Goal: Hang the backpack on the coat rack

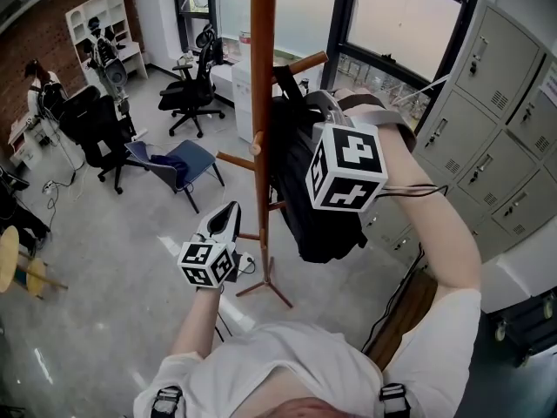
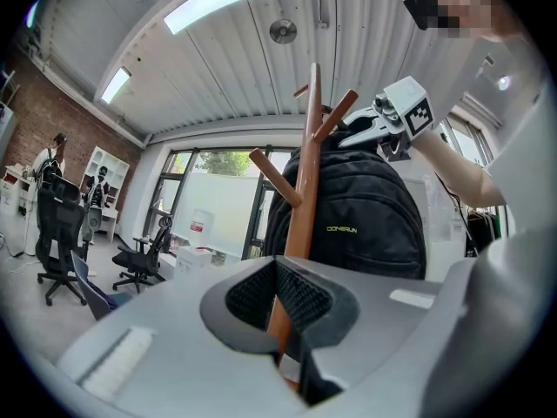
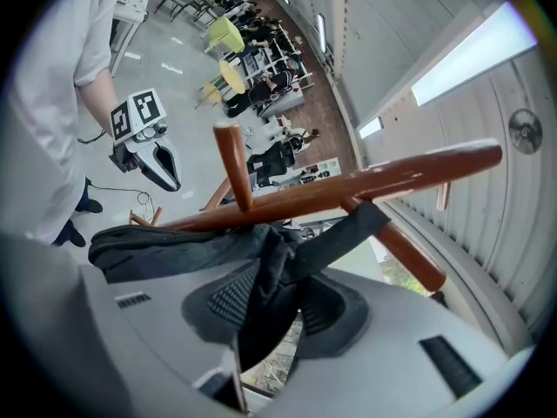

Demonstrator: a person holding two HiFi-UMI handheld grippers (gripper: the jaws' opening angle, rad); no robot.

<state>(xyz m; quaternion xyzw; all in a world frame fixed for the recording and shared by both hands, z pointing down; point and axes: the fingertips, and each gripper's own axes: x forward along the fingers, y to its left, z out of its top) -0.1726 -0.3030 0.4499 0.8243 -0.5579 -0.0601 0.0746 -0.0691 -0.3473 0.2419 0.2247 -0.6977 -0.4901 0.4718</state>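
Black backpack hangs against the wooden coat rack, on the right of the pole in head view, its top up by the upper pegs. Top strap runs from a peg, right where it joins the pole, down btwn the jaws of the right gripper. Those jaws stand apart w/ the strap lying slack btwn the pads, not pinched. The left gripper sits lower, left of the pole & clear of it, jaws together, nothing in them. Bkgd: office chairs, grey lockers.
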